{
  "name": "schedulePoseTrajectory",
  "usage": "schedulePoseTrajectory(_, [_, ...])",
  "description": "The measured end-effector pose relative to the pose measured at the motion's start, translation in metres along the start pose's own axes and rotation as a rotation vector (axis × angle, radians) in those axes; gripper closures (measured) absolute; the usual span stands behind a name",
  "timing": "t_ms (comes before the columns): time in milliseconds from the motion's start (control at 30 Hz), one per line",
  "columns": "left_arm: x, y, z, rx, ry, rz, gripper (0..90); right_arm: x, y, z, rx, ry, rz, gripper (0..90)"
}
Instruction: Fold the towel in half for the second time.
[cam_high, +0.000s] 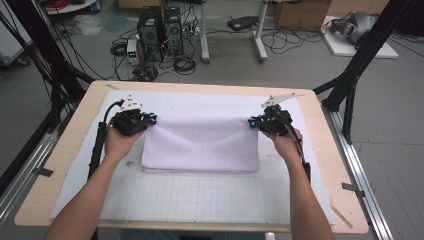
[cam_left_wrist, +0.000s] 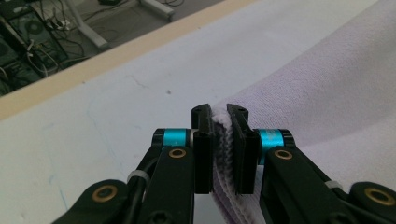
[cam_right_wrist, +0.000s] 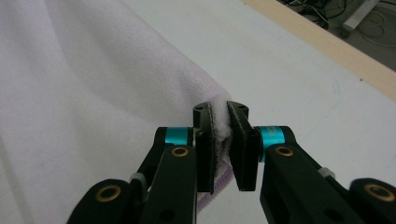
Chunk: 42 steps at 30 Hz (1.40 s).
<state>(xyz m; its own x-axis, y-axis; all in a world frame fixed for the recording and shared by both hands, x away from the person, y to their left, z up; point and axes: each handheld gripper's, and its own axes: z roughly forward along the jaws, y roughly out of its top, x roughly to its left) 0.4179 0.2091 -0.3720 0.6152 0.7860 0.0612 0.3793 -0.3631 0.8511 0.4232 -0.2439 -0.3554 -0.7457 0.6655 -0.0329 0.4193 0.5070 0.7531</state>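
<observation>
A pale lilac towel (cam_high: 200, 145) lies folded on the white gridded mat (cam_high: 200, 197) in the middle of the table. My left gripper (cam_high: 148, 120) is shut on the towel's far left corner; the left gripper view shows the towel (cam_left_wrist: 327, 93) with its layered edge pinched between the jaws of that gripper (cam_left_wrist: 219, 114). My right gripper (cam_high: 254, 122) is shut on the far right corner. In the right gripper view, the towel (cam_right_wrist: 84, 93) has its corner squeezed between the black jaws of the gripper (cam_right_wrist: 220, 112). Both held corners sit slightly raised above the mat.
The mat covers a light wooden table (cam_high: 70, 150) whose far edge (cam_left_wrist: 93, 65) runs behind the grippers. Beyond it, on the floor, stand computer towers (cam_high: 160, 30), cables and boxes. Black frame posts (cam_high: 350, 85) flank the table.
</observation>
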Motion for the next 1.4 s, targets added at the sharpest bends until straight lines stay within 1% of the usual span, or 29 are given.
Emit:
schedulePoseTrajectory(33, [0.002, 0.004, 0.003, -0.002, 0.001, 0.001, 81.0, -0.002, 0.003, 0.001, 0.002, -0.014, -0.008, 81.8])
schedulePoseTrajectory(67, [0.005, 0.007, 0.006, 0.001, -0.003, -0.007, 80.3, -0.004, 0.005, 0.002, 0.007, -0.025, -0.006, 81.0])
schedulePoseTrajectory(100, [0.006, 0.009, 0.01, 0.003, 0.009, -0.016, 76.7, -0.008, 0.007, 0.003, 0.007, -0.034, 0.007, 75.8])
schedulePoseTrajectory(133, [0.006, 0.009, 0.013, 0.014, 0.045, -0.012, 68.6, -0.011, 0.007, 0.005, -0.001, -0.048, 0.018, 69.7])
schedulePoseTrajectory(167, [0.006, 0.008, 0.014, 0.022, 0.064, -0.017, 60.4, -0.014, 0.006, 0.006, -0.008, -0.06, 0.024, 68.6])
schedulePoseTrajectory(200, [0.008, 0.007, 0.015, 0.029, 0.044, -0.032, 58.9, -0.016, 0.004, 0.006, 0.0, -0.065, 0.04, 66.7])
schedulePoseTrajectory(233, [0.008, 0.005, 0.015, 0.053, 0.034, -0.029, 59.3, -0.018, 0.002, 0.007, 0.002, -0.062, 0.05, 64.7])
schedulePoseTrajectory(267, [0.007, 0.003, 0.014, 0.065, 0.029, -0.022, 59.3, -0.018, 0.0, 0.007, 0.001, -0.056, 0.056, 64.6])
schedulePoseTrajectory(333, [0.006, -0.002, 0.01, 0.052, 0.012, -0.031, 59.8, -0.016, -0.005, 0.006, 0.004, -0.05, 0.054, 64.7])
schedulePoseTrajectory(367, [0.005, -0.004, 0.008, 0.054, 0.005, -0.028, 60.4, -0.015, -0.008, 0.006, 0.01, -0.04, 0.06, 64.6])
schedulePoseTrajectory(400, [0.004, -0.007, 0.007, 0.057, -0.011, -0.036, 61.5, -0.014, -0.011, 0.005, 0.01, -0.035, 0.065, 64.7])
schedulePoseTrajectory(433, [0.003, -0.009, 0.007, 0.069, -0.025, -0.034, 63.3, -0.013, -0.014, 0.005, 0.005, -0.026, 0.068, 65.0])
schedulePoseTrajectory(467, [0.001, -0.011, 0.006, 0.083, -0.032, -0.024, 65.0, -0.012, -0.017, 0.005, 0.0, -0.018, 0.071, 65.0])
schedulePoseTrajectory(533, [-0.001, -0.016, 0.003, 0.085, -0.051, -0.025, 67.2, -0.009, -0.021, 0.005, 0.016, -0.011, 0.075, 65.0])
schedulePoseTrajectory(600, [-0.002, -0.02, 0.0, 0.088, -0.064, -0.032, 67.2, -0.007, -0.025, 0.004, 0.012, -0.003, 0.074, 64.8])
schedulePoseTrajectory(667, [-0.002, -0.023, -0.001, 0.112, -0.083, -0.033, 66.0, -0.005, -0.027, 0.002, 0.004, 0.003, 0.081, 63.9])
schedulePoseTrajectory(700, [-0.003, -0.023, -0.002, 0.112, -0.086, -0.033, 64.8, -0.004, -0.027, 0.001, 0.0, 0.007, 0.088, 62.7])
schedulePoseTrajectory(767, [-0.003, -0.024, -0.006, 0.082, -0.1, -0.036, 64.3, -0.002, -0.028, -0.001, -0.009, 0.021, 0.101, 60.8])
schedulePoseTrajectory(800, [-0.004, -0.025, -0.007, 0.078, -0.103, -0.039, 63.6, -0.002, -0.028, -0.001, -0.012, 0.024, 0.1, 60.6])
schedulePoseTrajectory(867, [-0.005, -0.027, -0.009, 0.082, -0.104, -0.033, 61.5, 0.001, -0.029, -0.002, -0.023, 0.025, 0.098, 58.8])
schedulePoseTrajectory(933, [-0.006, -0.03, -0.012, 0.074, -0.107, -0.03, 59.6, 0.004, -0.029, -0.003, -0.03, 0.033, 0.108, 55.9])
schedulePoseTrajectory(1000, [-0.008, -0.032, -0.014, 0.074, -0.104, -0.033, 57.5, 0.007, -0.028, -0.004, -0.043, 0.034, 0.105, 53.5])
schedulePoseTrajectory(1033, [-0.01, -0.034, -0.014, 0.076, -0.107, -0.038, 54.8, 0.008, -0.028, -0.004, -0.049, 0.036, 0.107, 51.4])
schedulePoseTrajectory(1100, [-0.013, -0.037, -0.015, 0.076, -0.106, -0.035, 51.5, 0.012, -0.027, -0.003, -0.058, 0.043, 0.108, 47.2])
schedulePoseTrajectory(1167, [-0.016, -0.039, -0.015, 0.081, -0.108, -0.042, 44.8, 0.016, -0.026, -0.003, -0.055, 0.045, 0.103, 43.2])
schedulePoseTrajectory(1233, [-0.02, -0.041, -0.016, 0.084, -0.113, -0.035, 39.9, 0.018, -0.026, -0.002, -0.049, 0.054, 0.11, 37.3])
schedulePoseTrajectory(1300, [-0.022, -0.041, -0.018, 0.073, -0.133, -0.029, 34.6, 0.022, -0.025, -0.001, -0.036, 0.069, 0.102, 33.7])
schedulePoseTrajectory(1333, [-0.024, -0.042, -0.02, 0.06, -0.141, -0.027, 33.9, 0.024, -0.025, -0.001, -0.035, 0.085, 0.102, 32.5])
schedulePoseTrajectory(1400, [-0.026, -0.042, -0.021, 0.074, -0.143, -0.021, 29.5, 0.028, -0.025, -0.002, -0.059, 0.093, 0.099, 30.2])
